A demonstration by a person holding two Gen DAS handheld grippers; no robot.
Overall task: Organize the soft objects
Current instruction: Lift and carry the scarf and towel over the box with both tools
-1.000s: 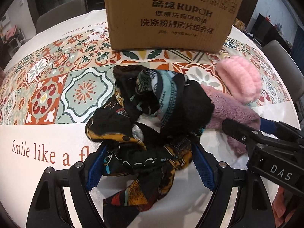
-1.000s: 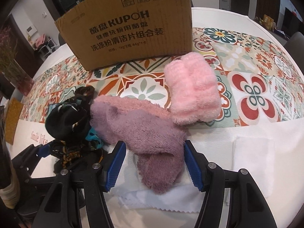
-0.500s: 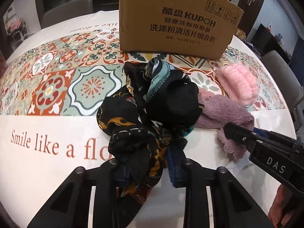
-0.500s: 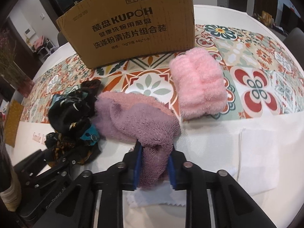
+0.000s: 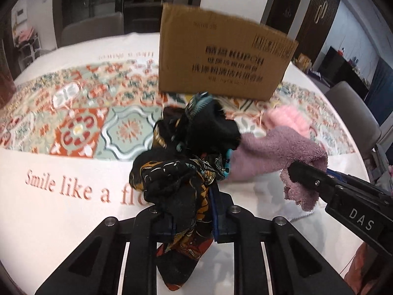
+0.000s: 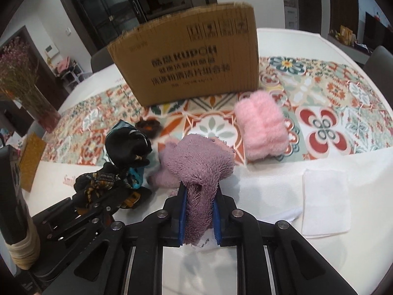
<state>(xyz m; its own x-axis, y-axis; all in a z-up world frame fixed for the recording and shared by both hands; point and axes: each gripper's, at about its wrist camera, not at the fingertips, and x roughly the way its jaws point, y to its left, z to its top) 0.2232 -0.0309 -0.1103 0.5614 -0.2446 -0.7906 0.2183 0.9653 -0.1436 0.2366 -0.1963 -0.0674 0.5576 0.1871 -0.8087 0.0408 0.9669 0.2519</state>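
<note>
My left gripper (image 5: 190, 211) is shut on a black patterned scarf (image 5: 186, 157) and holds it lifted off the table; the scarf also shows in the right wrist view (image 6: 122, 162). My right gripper (image 6: 197, 211) is shut on a mauve fluffy towel (image 6: 199, 169), raised with its far end trailing on the table; the towel also shows in the left wrist view (image 5: 270, 157), with the right gripper (image 5: 309, 179) at its end. A pink fluffy towel (image 6: 261, 129) lies on the table in front of the cardboard box (image 6: 191, 66).
The cardboard box (image 5: 221, 59) stands at the back of the table. White cloths (image 6: 324, 204) lie at the right front. A small dark scrunchie (image 6: 148, 126) lies near the box. A vase of dried flowers (image 6: 29, 91) stands far left. Chairs surround the table.
Both grippers have closed, the left on the scarf and the right on the mauve towel, and both have lifted their cloth up from the table.
</note>
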